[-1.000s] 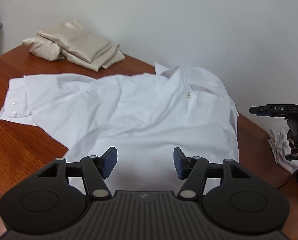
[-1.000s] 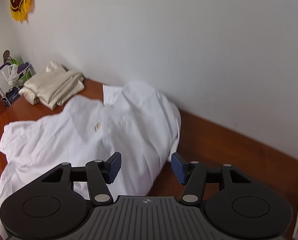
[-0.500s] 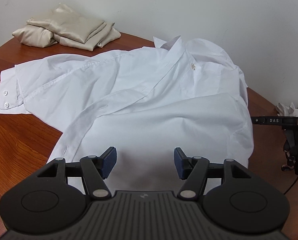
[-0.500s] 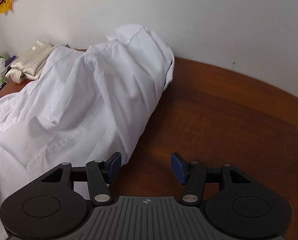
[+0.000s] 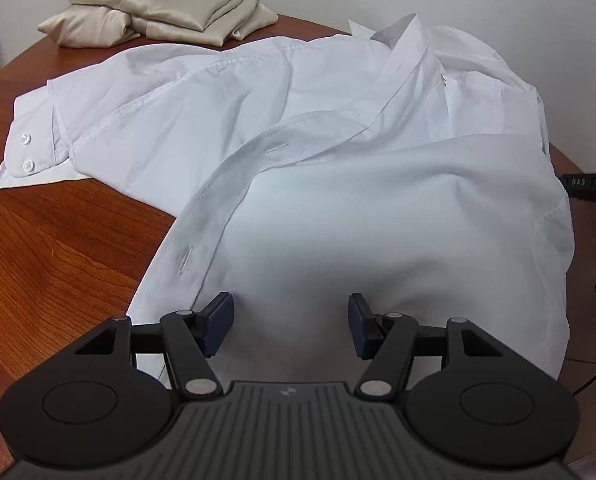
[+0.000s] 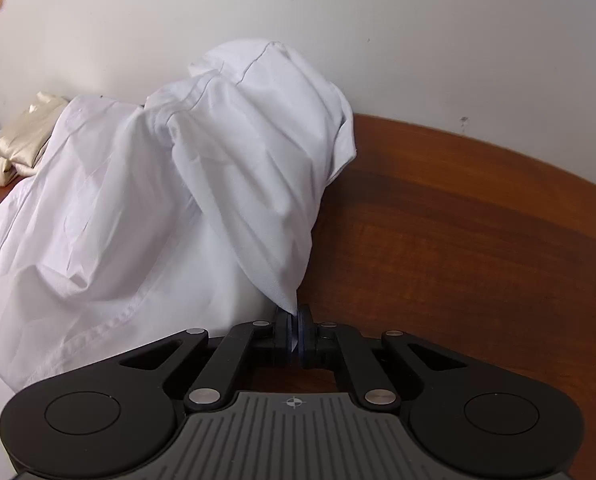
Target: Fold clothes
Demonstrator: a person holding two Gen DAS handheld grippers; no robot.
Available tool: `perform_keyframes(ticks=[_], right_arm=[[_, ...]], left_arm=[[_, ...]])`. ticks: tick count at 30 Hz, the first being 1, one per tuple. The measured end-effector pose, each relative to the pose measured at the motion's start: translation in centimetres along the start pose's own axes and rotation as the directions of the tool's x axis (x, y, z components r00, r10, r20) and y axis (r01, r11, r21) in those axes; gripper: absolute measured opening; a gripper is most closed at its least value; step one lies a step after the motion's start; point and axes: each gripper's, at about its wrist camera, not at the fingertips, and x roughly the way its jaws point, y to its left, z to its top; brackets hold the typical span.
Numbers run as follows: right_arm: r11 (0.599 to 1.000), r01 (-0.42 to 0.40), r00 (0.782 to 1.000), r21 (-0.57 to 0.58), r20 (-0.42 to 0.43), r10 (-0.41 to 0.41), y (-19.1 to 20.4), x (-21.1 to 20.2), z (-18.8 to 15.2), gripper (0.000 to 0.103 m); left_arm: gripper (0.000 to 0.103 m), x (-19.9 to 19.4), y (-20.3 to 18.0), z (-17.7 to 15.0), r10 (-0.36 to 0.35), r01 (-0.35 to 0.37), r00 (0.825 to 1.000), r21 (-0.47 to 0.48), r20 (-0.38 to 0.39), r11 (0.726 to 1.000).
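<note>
The tabletop (image 6: 457, 220), a reddish-brown wood-grain surface with a curved rim, lay bare and open to the right of the right tool (image 6: 296, 334) and ran ahead of it to the white wall (image 6: 377, 20). Left of the left tool (image 5: 291, 326) a further stretch of bare wood was open; its near edge was cut off by the frame.

The white shirt (image 5: 337, 140), thin woven cotton, creased, sprawled ahead of and beneath the left tool and covered most of the middle of the tabletop. Its buttonhole placket (image 5: 202, 232) curved ahead-left of that tool; a cuff with two buttons (image 5: 26, 152) lay flat far to the left. Seen from the right tool, the cloth rose ahead in a bunched hump that hid the collar and whatever lay behind it.

The folded beige garments (image 5: 162, 4), smooth and faintly shiny, were stacked far ahead-left against the wall, apart from the shirt.

The left tool stood released, pads wide apart, over plain shirt fabric; contact with it could not be judged. The right tool's jaws had just been closing and were clenched on a pointed corner of the shirt.

A dark device (image 5: 593, 184) at the right margin was cut off and unidentifiable.
</note>
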Motion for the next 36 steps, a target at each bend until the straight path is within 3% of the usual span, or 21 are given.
perform_keyframes(ticks=[7,15,18,24,25,27,28,36], right_arm=[[0.993,0.107,0.983,0.047,0.146,-0.113,-2.4,-5.4,3.1,0.004],[0.967,0.246,0.926,-0.058,0.309,-0.217,-3.1,-12.5,8.0,0.004],[0.958,0.264,0.918,-0.111,0.335,-0.214,-2.7,-14.7,9.7,0.005],[0.971,0.171,0.951,-0.165,0.286,-0.118,-1.5,-16.9,10.6,0.009],[0.973,0.16,0.955,-0.168,0.275,-0.109,-1.4,-17.0,10.4,0.014],[0.979,0.136,0.961,-0.154,0.26,-0.092,-1.7,-17.1,9.6,0.033],[0.982,0.127,0.962,-0.136,0.257,-0.089,-2.0,-16.9,9.5,0.035],[0.994,0.088,0.98,0.072,0.172,-0.099,-5.7,-15.2,4.4,0.035]], left_arm=[[0.068,0.0,-0.1,-0.5,0.005,-0.006,1.0,0.044,0.024,0.999],[0.067,-0.2,1.3,-1.1,-0.012,0.009,0.999,0.047,0.045,0.999],[0.067,-0.1,1.2,-1.0,-0.031,0.029,0.998,0.04,0.046,0.999],[0.068,-1.0,2.3,-0.3,-0.093,0.097,0.994,-0.062,0.06,0.993],[0.068,-1.4,2.2,-0.1,-0.097,0.101,0.993,-0.055,0.072,0.993],[0.068,-2.1,1.7,0.3,-0.104,0.107,0.99,-0.024,0.097,0.994],[0.068,-2.6,1.3,0.5,-0.108,0.109,0.988,-0.003,0.11,0.994],[0.069,-5.1,-2.6,1.8,-0.181,0.161,0.971,0.128,0.158,0.979]])
